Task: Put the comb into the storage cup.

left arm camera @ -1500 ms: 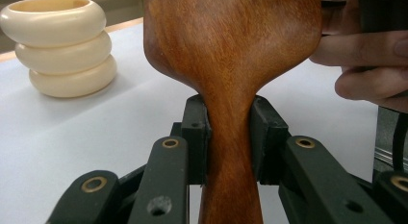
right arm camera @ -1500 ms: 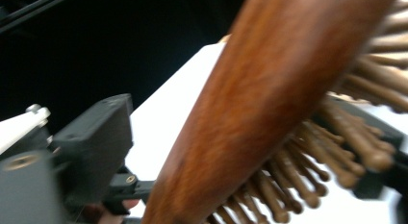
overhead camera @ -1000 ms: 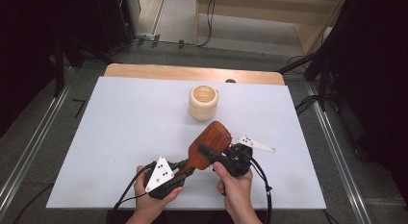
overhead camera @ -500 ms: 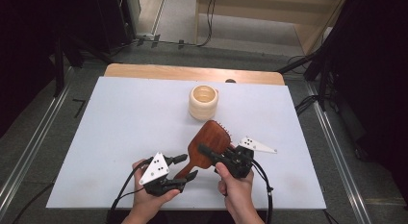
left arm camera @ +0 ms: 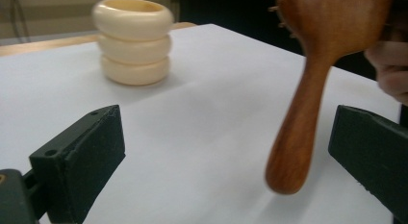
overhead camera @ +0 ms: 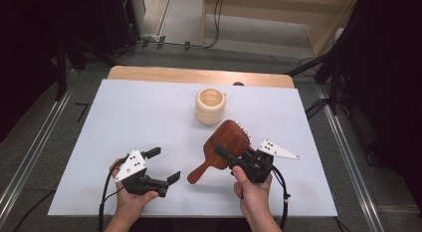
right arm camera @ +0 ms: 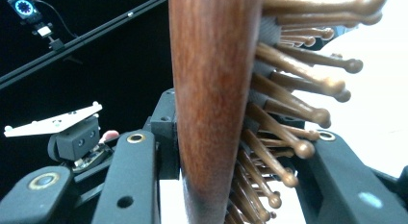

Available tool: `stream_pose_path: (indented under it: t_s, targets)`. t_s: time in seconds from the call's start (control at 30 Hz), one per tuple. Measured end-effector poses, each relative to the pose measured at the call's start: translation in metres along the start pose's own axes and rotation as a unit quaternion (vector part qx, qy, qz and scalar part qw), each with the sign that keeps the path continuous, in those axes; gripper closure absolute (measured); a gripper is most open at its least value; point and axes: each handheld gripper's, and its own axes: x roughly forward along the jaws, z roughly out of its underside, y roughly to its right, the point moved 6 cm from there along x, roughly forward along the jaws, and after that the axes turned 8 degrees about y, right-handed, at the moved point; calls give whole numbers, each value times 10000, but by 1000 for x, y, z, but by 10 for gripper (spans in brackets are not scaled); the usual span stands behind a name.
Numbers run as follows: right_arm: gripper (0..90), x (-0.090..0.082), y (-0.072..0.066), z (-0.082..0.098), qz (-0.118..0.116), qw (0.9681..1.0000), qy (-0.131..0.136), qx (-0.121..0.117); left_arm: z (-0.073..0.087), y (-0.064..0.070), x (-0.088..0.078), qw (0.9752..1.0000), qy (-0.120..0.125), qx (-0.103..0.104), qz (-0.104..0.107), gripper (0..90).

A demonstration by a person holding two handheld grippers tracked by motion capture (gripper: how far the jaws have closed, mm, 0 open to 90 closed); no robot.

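Two grippers are working near the worktop's front edge: the right gripper (overhead camera: 234, 157) is clamping the brown wooden paddle hairbrush (overhead camera: 226, 142), while the left gripper (overhead camera: 161, 166), its jaws just opening, is standing wide and empty.

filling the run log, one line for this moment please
left tongs: just opened, empty | right tongs: shut on hairbrush head | handle free | cup: untouched

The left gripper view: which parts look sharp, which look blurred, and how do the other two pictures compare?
Left gripper view: the brown wooden hairbrush is smeared, its handle tip soft; the cream ribbed cup is slightly out of focus. Right gripper view: the brush bristles are very close and fairly sharp, with a dark background on the left. High view: even light on the white table, weak shadows, dark surroundings.
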Motion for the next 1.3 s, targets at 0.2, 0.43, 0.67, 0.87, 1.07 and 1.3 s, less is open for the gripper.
stream_pose_path:
  t_s: [0.2,0.43,0.67,0.87,1.07,1.3]
  targets:
    - [551,-3,3,-3,62,10000,20,-10,-2,-15,-15,9997,84,33,-206,0]
    - [551,-4,4,-4,30,9999,35,-102,-1,-36,-31,9986,123,-2,-518,0]
    - [552,-6,6,-6,53,9997,26,-247,2,-51,-48,9966,127,37,-818,0]
    - [553,-7,9,-8,126,9995,36,-295,7,-60,-59,9952,83,8,-972,0]
    - [553,-8,13,-13,220,9991,56,-347,14,-69,-75,9937,-14,-35,-1122,0]
    - [553,-8,13,-23,243,9986,71,-471,15,-80,-88,9906,164,-96,-1352,0]
